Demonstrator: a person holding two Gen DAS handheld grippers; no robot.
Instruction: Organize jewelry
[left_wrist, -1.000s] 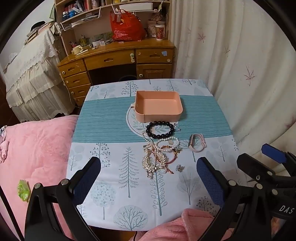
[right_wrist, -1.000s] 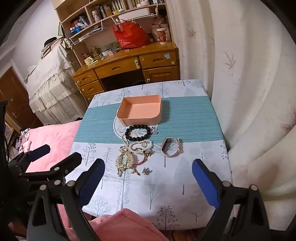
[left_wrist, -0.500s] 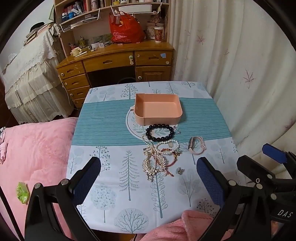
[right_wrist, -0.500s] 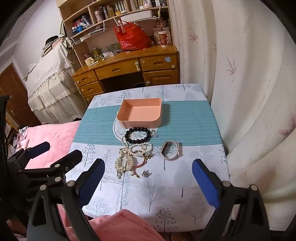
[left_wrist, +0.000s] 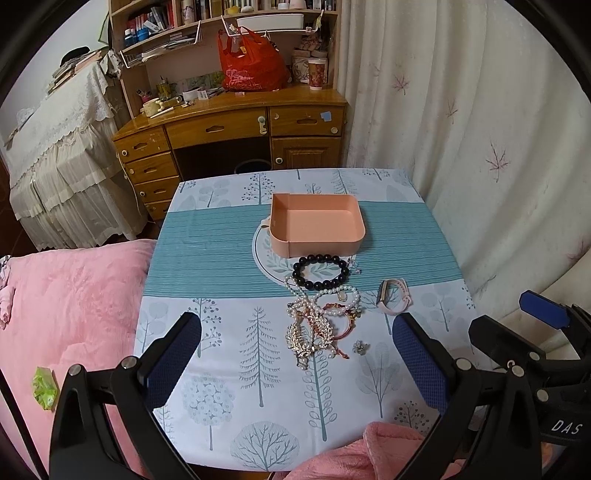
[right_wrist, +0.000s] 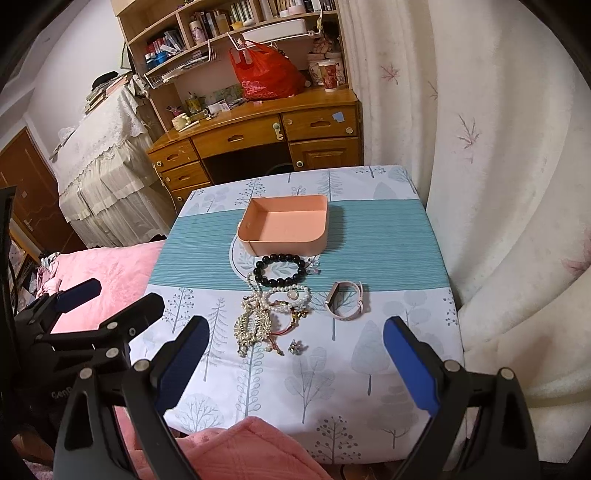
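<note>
Left hand-held gripper (left_wrist: 295, 354) hovered over the near edge of the table (left_wrist: 207, 236), jaws spread wide, grasping nothing. Likely staged there for a clear look before picking a first piece.

Jewelry sat at table centre. From 9 o'clock across: tangled heap of pearl strands and gold leaf pieces (left_wrist: 314, 325), strands overlapping, so individual items were hard to separate by eye. Black bead bracelet (left_wrist: 320, 272) lay at 12 o'clock of the heap, just beside the peach tray (left_wrist: 317, 247). Tray was empty, open side up, probably the destination, which would explain its spot right behind the pile. Small brooch or charm (left_wrist: 361, 347) lay at 5 o'clock of the heap, too small to identify. Pink watch band (left_wrist: 394, 301) lay at 3 o'clock, apart from the rest, easiest first grab in my view.

Right hand-held gripper (right_wrist: 295, 347) was also released, empty, beside the left one.

Hidden: something clear and small near the bracelet's 3 o'clock side, unreadable. Near table edge was cut off by pink fabric (right_wrist: 251, 446). No person's hands were in view.
</note>
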